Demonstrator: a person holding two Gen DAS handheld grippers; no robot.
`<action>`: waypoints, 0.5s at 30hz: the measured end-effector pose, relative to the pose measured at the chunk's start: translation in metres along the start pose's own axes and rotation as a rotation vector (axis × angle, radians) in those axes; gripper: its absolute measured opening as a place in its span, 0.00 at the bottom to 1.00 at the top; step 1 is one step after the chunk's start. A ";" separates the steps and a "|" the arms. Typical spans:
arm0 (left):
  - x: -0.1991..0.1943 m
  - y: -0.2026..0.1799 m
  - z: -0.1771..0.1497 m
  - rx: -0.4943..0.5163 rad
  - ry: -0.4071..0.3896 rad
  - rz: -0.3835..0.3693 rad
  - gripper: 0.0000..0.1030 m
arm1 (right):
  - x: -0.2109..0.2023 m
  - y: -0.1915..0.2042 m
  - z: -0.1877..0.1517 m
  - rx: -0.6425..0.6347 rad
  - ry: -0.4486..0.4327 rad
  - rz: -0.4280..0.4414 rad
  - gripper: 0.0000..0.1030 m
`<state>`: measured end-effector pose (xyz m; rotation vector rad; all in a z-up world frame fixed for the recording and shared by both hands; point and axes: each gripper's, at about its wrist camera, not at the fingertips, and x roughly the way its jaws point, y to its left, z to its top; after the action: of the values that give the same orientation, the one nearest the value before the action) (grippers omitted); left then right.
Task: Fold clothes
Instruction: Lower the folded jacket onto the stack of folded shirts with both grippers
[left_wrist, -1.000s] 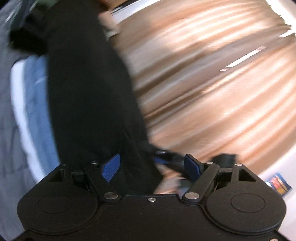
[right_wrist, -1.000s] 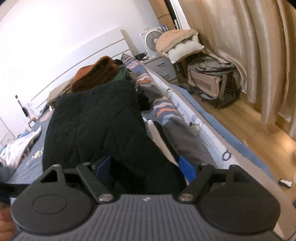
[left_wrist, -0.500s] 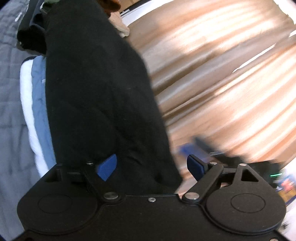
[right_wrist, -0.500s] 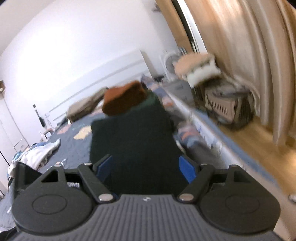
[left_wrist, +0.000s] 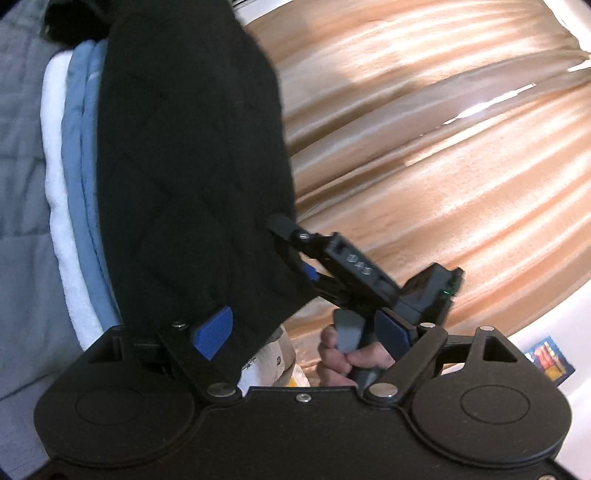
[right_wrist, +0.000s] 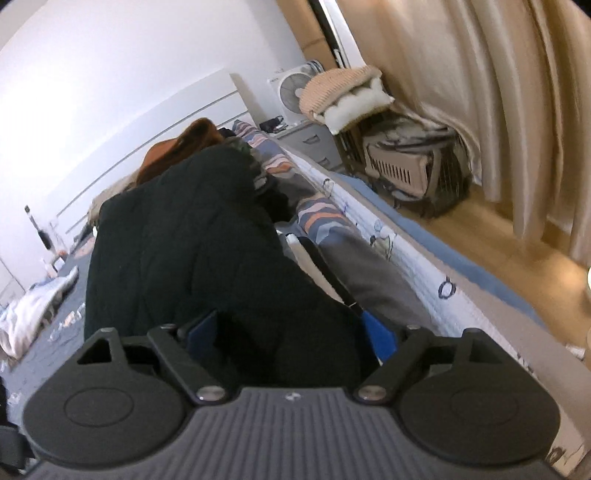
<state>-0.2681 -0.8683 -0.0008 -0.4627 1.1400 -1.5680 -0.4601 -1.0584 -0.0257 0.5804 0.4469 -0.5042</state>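
A black quilted jacket (left_wrist: 192, 166) hangs down through my left gripper (left_wrist: 301, 332). The gripper is open: the cloth lies against its left pad (left_wrist: 212, 332), and the right pad stands well apart from it. My right gripper (left_wrist: 299, 251) shows in the left wrist view at the jacket's right edge, held by a person's hand (left_wrist: 347, 354). In the right wrist view the same jacket (right_wrist: 184, 251) bulges up between the wide-apart fingers of the right gripper (right_wrist: 291, 336) and fills the gap. Its far part lies on the bed.
The bed (right_wrist: 388, 236) carries an orange-brown garment (right_wrist: 177, 147), striped bedding and white clothes (right_wrist: 33, 306) at the left. A pet carrier (right_wrist: 410, 166), a fan and drawers stand by the curtain (right_wrist: 498, 110) on a wooden floor. Blue and white bedding (left_wrist: 70, 184) lies left of the jacket.
The right gripper and the hand holding it have come into the left wrist view beside the jacket. The right wrist view rose, then dipped back toward the bed. Both finger gaps stay equally wide.
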 end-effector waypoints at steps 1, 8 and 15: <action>-0.006 -0.008 -0.002 0.015 -0.007 -0.002 0.81 | 0.000 0.000 0.001 -0.002 -0.001 -0.001 0.81; -0.052 -0.019 -0.017 0.133 -0.084 0.175 0.85 | -0.005 0.004 0.008 -0.025 -0.018 -0.019 0.81; -0.074 -0.040 -0.021 0.240 -0.128 0.426 0.85 | -0.036 0.024 0.017 -0.086 -0.075 -0.061 0.81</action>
<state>-0.2811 -0.7950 0.0432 -0.1434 0.8695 -1.2596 -0.4707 -1.0397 0.0160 0.4654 0.4138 -0.5601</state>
